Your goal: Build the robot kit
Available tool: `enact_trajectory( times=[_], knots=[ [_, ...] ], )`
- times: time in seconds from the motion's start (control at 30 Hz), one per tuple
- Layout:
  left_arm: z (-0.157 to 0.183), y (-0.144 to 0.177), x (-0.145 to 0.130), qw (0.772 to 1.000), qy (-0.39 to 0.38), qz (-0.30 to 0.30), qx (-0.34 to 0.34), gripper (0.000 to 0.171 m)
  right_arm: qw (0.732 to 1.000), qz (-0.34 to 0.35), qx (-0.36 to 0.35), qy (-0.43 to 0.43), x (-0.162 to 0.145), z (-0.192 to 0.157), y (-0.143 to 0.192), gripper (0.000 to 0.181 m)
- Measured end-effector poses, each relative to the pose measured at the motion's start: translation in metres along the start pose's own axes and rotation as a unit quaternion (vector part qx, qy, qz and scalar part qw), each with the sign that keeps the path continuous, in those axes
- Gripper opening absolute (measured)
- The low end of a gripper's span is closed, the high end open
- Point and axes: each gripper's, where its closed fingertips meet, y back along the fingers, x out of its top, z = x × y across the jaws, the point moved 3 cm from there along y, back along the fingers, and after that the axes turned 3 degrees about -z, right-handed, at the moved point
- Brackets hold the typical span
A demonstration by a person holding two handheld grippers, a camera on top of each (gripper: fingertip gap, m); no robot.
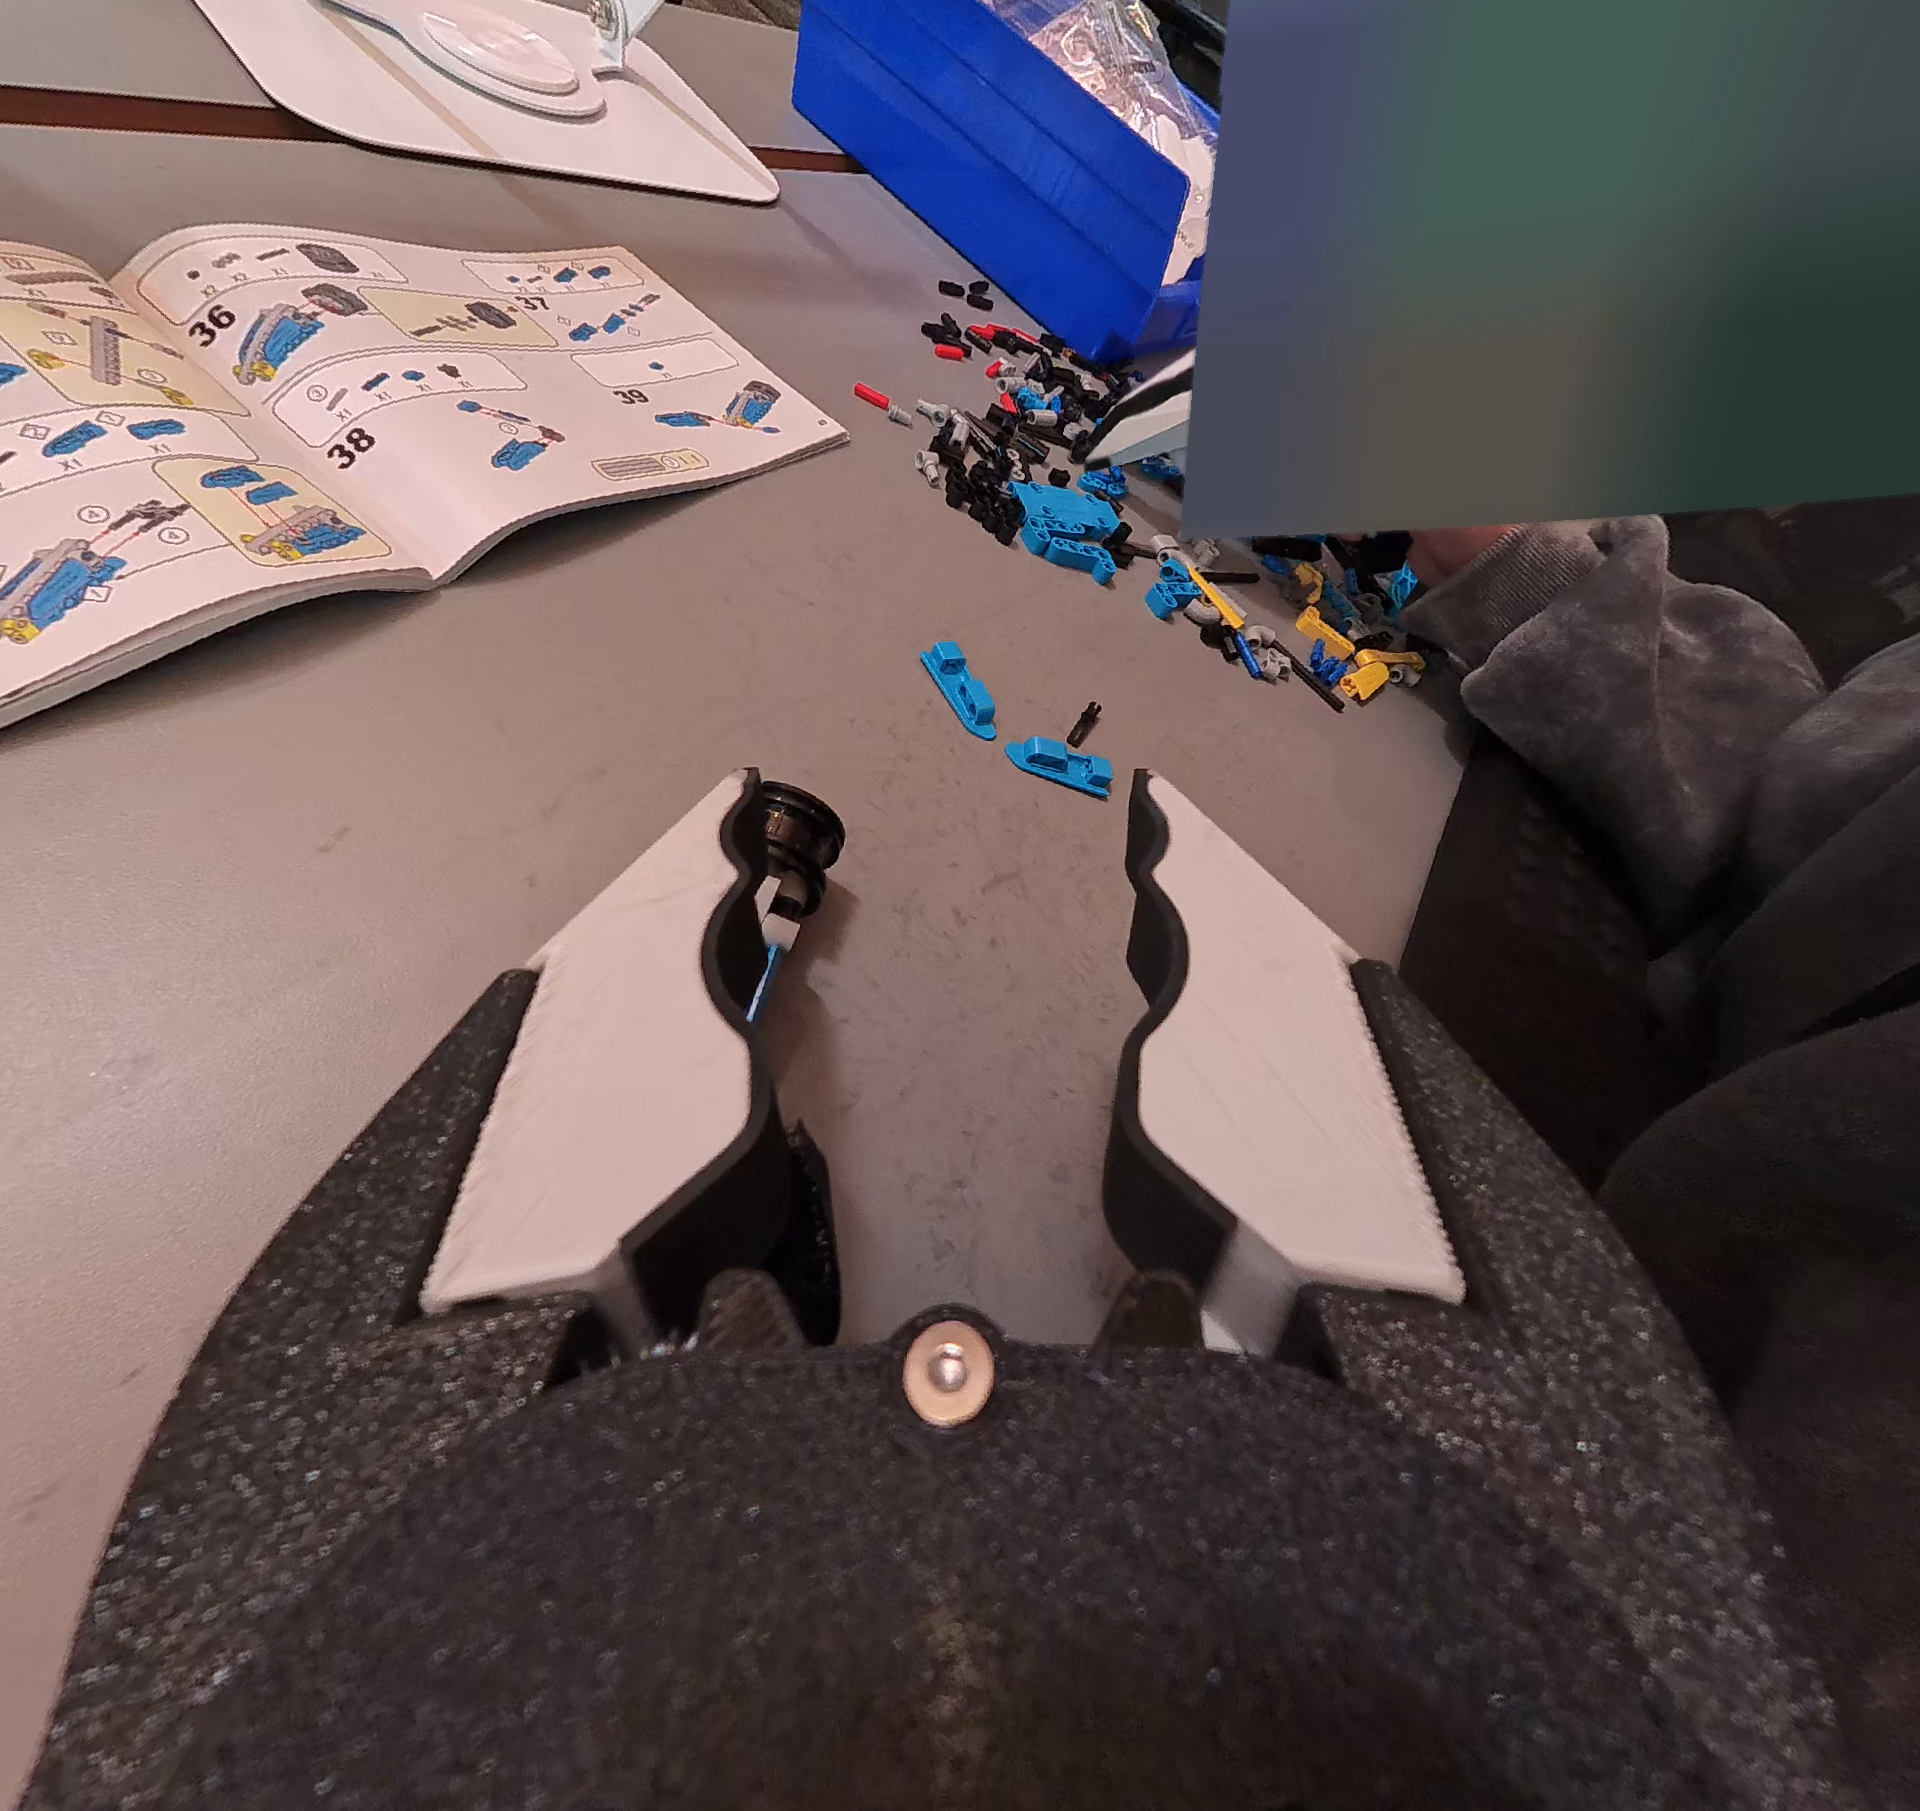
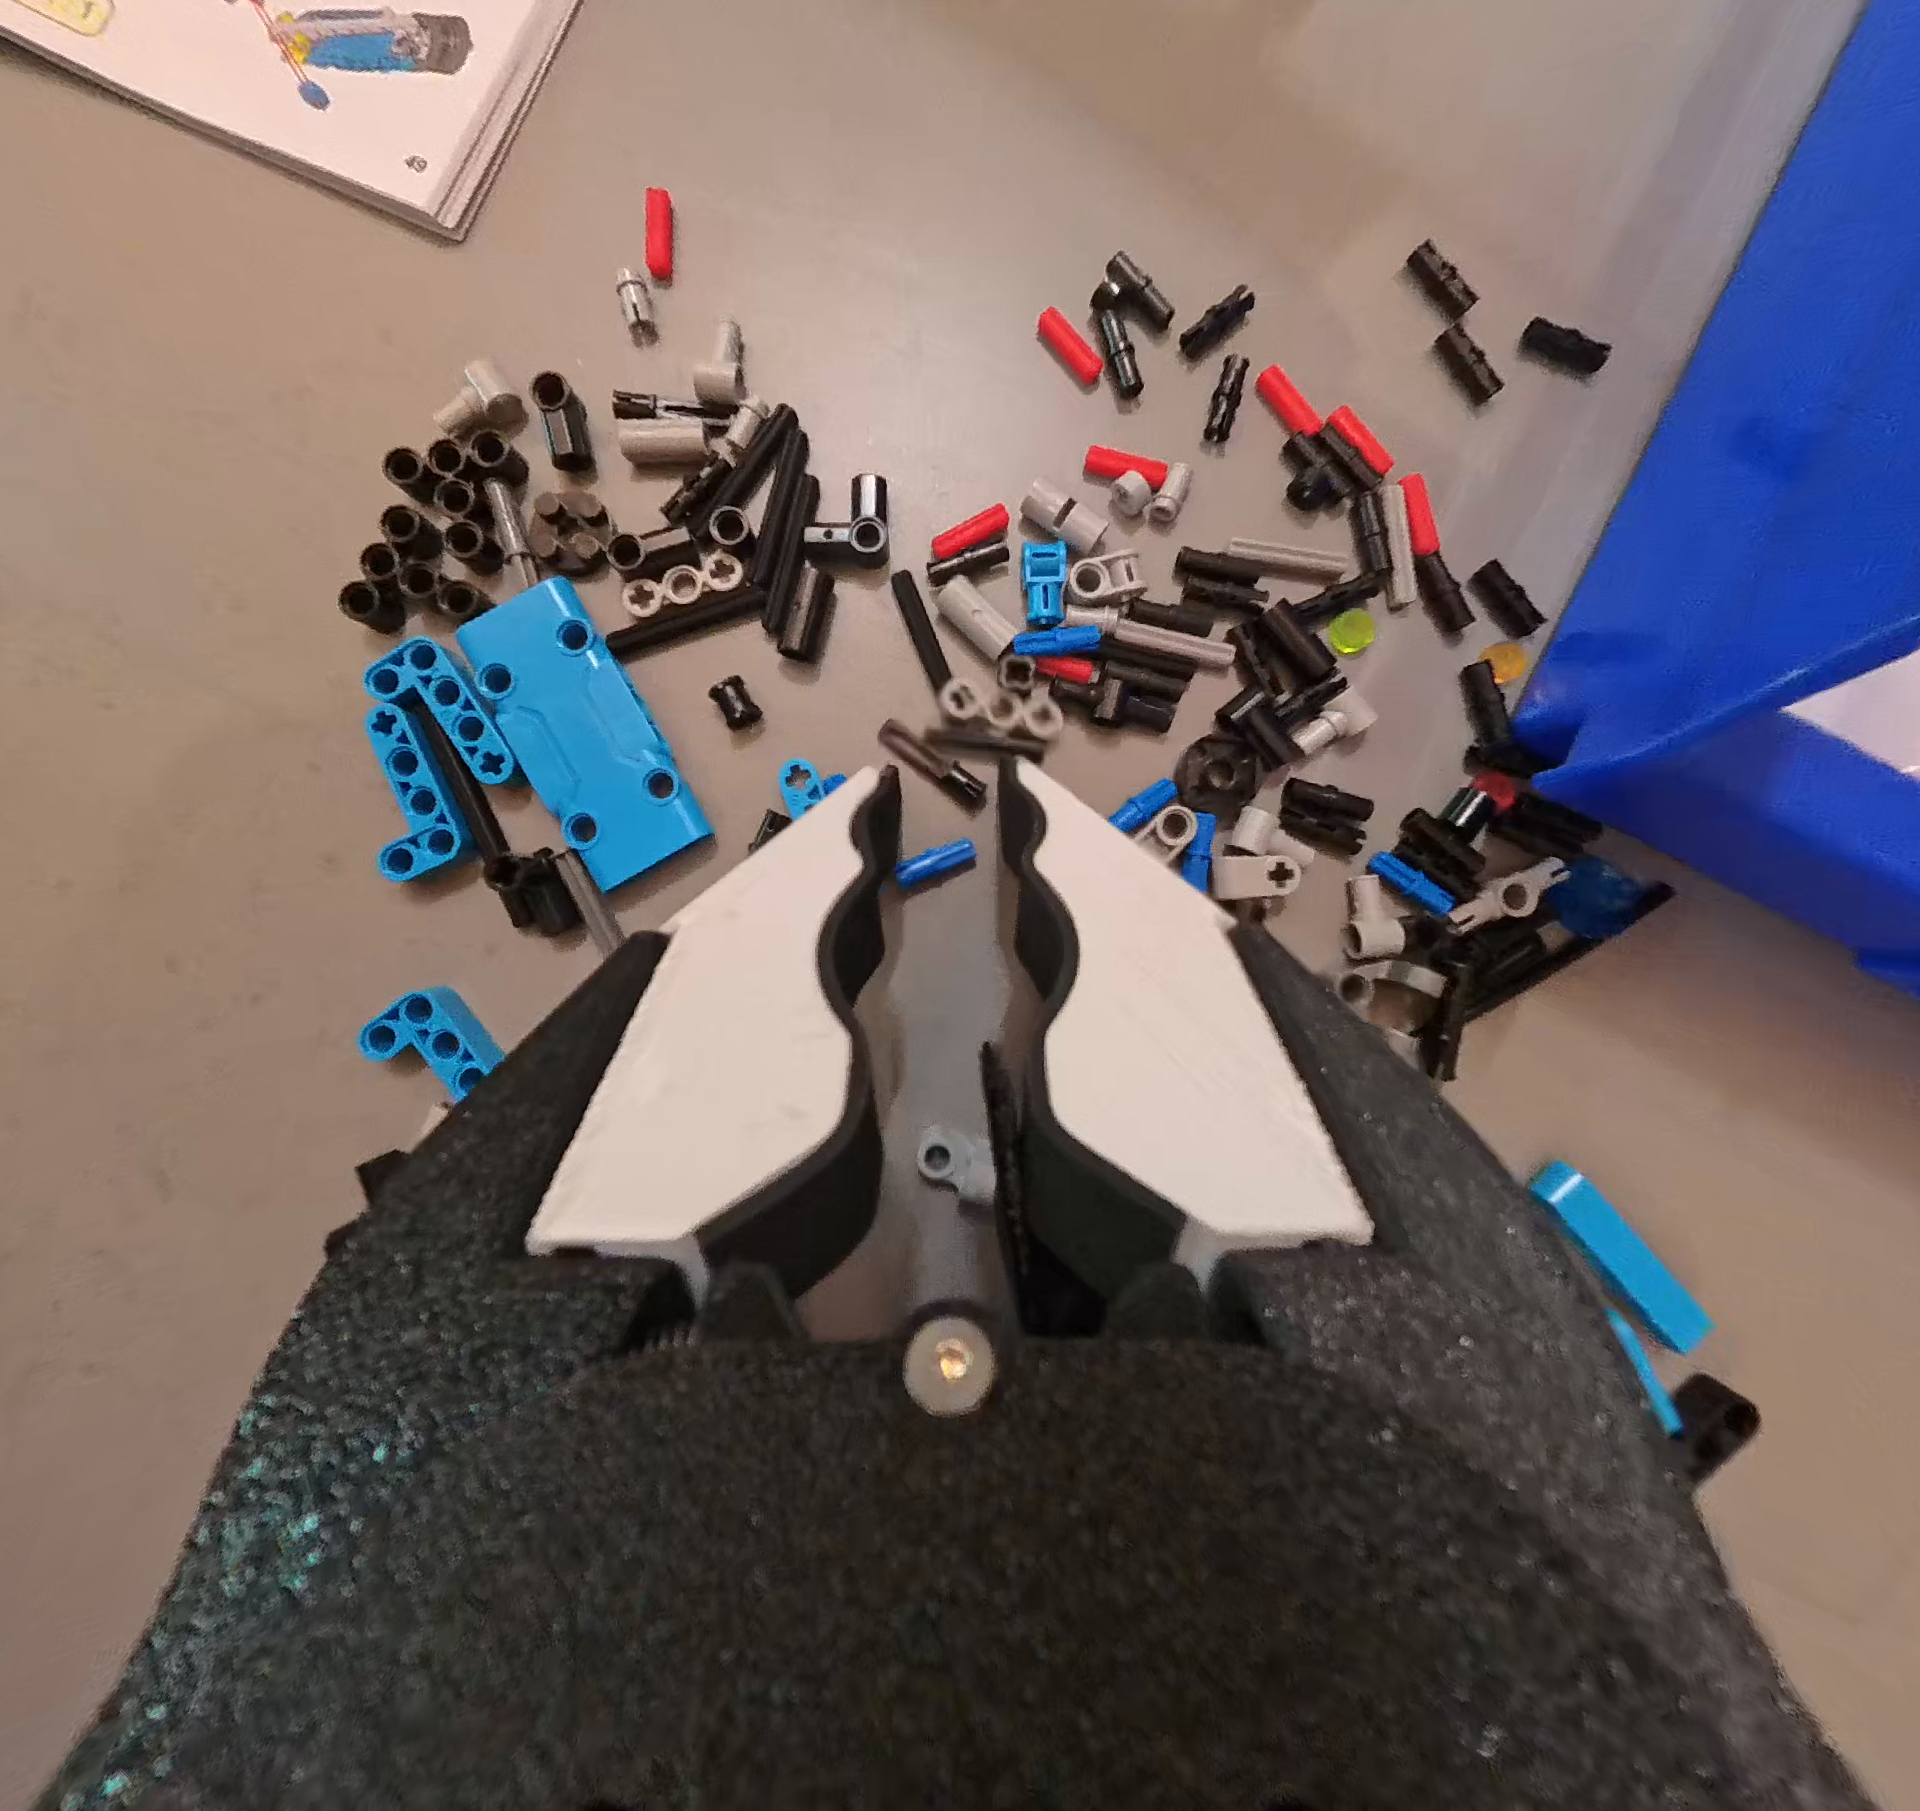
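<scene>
— What do we have at our left gripper (image 1: pixel 940 785)?

— Its fingers stand wide apart, gripping nothing. A small black wheel assembly (image 1: pixel 795 847) leans on the inner side of the left finger, well short of the blue bin (image 1: pixel 987 151).

— And our right gripper (image 2: pixel 945 774)?

— It is nearly closed, with a narrow gap and nothing clamped. It hovers over the loose pieces (image 2: pixel 1143 618) just beside the bin; a blue pin (image 2: pixel 935 862) shows through the gap.

— Farther out?

— Two light-blue panels (image 1: pixel 956 686) lie on the table (image 1: pixel 623 722) before the bin. The open booklet (image 1: pixel 416 411) lies well left of the bin, and a white stand (image 1: pixel 468 68) lies beside it.
</scene>
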Motion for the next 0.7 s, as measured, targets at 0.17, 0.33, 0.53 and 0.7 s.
enact_trajectory(
  times=[0.17,0.33,0.53,0.7],
  knots=[
    [0.000,0.001,0.001,1.000,0.003,0.005,-0.002,0.069,0.999,0.002,0.035,-0.023,-0.001,-0.002,-0.001,0.012],
    [0.000,0.001,0.001,1.000,0.000,0.002,0.001,0.069,1.000,0.001,0.027,0.007,-0.001,-0.009,0.000,0.000],
    [0.000,0.001,0.000,1.000,0.001,0.002,0.000,0.069,0.998,0.022,0.048,0.025,0.004,-0.019,0.004,0.001],
    [0.000,0.000,0.000,1.000,0.001,0.001,0.000,0.069,0.996,0.034,0.075,0.029,0.012,-0.036,0.007,0.021]
  ],
)
